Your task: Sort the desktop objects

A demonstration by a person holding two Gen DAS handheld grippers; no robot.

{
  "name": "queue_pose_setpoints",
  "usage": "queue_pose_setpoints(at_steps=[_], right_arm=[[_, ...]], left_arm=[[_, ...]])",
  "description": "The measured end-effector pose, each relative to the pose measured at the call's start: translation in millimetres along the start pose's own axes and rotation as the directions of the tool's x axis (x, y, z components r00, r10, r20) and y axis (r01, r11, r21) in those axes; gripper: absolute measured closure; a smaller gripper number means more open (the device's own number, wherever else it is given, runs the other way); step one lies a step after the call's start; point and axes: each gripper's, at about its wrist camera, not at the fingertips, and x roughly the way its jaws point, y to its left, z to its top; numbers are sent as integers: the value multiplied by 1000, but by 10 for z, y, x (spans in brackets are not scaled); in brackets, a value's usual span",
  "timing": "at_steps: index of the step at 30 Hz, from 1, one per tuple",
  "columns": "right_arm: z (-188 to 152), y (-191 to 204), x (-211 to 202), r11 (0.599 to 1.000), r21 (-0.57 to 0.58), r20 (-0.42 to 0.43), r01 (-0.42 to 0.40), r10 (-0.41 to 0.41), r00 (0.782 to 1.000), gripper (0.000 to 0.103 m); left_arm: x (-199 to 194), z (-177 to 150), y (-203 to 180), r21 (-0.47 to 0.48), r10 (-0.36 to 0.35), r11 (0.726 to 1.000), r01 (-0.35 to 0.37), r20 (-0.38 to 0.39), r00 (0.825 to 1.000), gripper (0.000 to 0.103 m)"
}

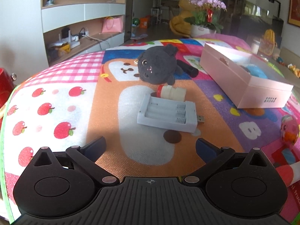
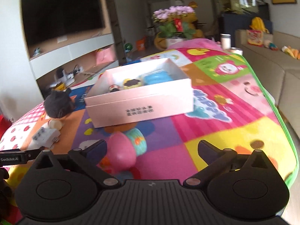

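Note:
My left gripper (image 1: 150, 146) is open and empty, just short of a white battery charger (image 1: 166, 113) on the colourful mat. A small red-capped drink bottle (image 1: 173, 92) lies behind the charger, and a dark grey plush cat (image 1: 157, 66) lies behind that. A pink open box (image 1: 243, 78) sits to the right. My right gripper (image 2: 152, 150) is open and empty. A pink egg-shaped toy (image 2: 122, 151) with a teal base lies between its fingers, nearer the left one. The pink box (image 2: 140, 106) lies beyond and holds a blue item (image 2: 157, 76) and small toys.
In the right wrist view the charger (image 2: 45, 136), the bottle (image 2: 54, 124) and the plush cat (image 2: 57, 104) lie at the left. The mat's green edge (image 2: 277, 112) borders a beige sofa (image 2: 271, 60). A flower pot (image 1: 204, 18) stands beyond the table. The egg toy (image 1: 289, 130) shows at the right.

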Motion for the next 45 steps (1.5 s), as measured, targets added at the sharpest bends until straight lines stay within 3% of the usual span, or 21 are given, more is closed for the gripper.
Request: queue_pose_setpoints(at_steps=[4,10,12,14,18,22,27,29,31,33,34,35,36,39,42,45], right_arm=[[-94,-53,9,1000,29,6,11,-11,1000,0],[-93,-104,114,998,65,-49,6,-3,999,0],[-93,-155,146,995,99,-63,-3,9,998,0],[-99,-171,143,994,111,-58,-9,15,998,0],[-100,-144,151,995,103,-62,-1,7,998,0],[-101,-137,150,995,101,-63,1,5,998,0],[-102,-141,152,994,105,-62,-1,7,998,0],[-102,-140,153,995,104,-62,0,7,998,0],[-103,-140,153,995,104,-62,0,6,998,0],[-101,-143,152,995,104,-62,0,7,998,0],[-100,-144,151,995,104,-62,-1,7,998,0],[-102,-144,152,994,105,-61,-2,8,998,0],[-100,-146,151,994,108,-60,-3,9,998,0],[-104,-159,150,993,118,-55,-9,15,998,0],[-108,-177,143,992,126,-51,-13,20,999,0],[-108,-178,144,992,128,-50,-14,20,999,0]], left_arm=[[27,9,-49,40,19,999,-19,-23,1000,0],[-18,1,-6,10,9,1000,-9,-2,1000,0],[-50,5,-7,-14,-24,1000,24,2,1000,0],[-49,22,-80,17,-65,998,65,2,998,0],[33,111,-274,111,-50,993,47,25,998,0],[163,193,-328,226,108,966,-125,86,990,0],[166,277,-67,202,230,947,-250,118,966,0],[88,324,25,166,186,964,-206,131,974,0],[25,386,35,158,75,983,-94,124,989,0],[25,435,-25,174,-23,985,3,112,993,1],[42,449,-80,189,-56,981,34,112,992,3],[73,459,-142,211,-78,976,53,111,991,16],[123,470,-207,236,-90,970,63,103,991,29],[321,491,-338,267,-63,963,37,87,994,23],[534,518,-352,249,-34,968,21,46,998,24],[611,521,-373,243,-64,968,55,30,997,28]])
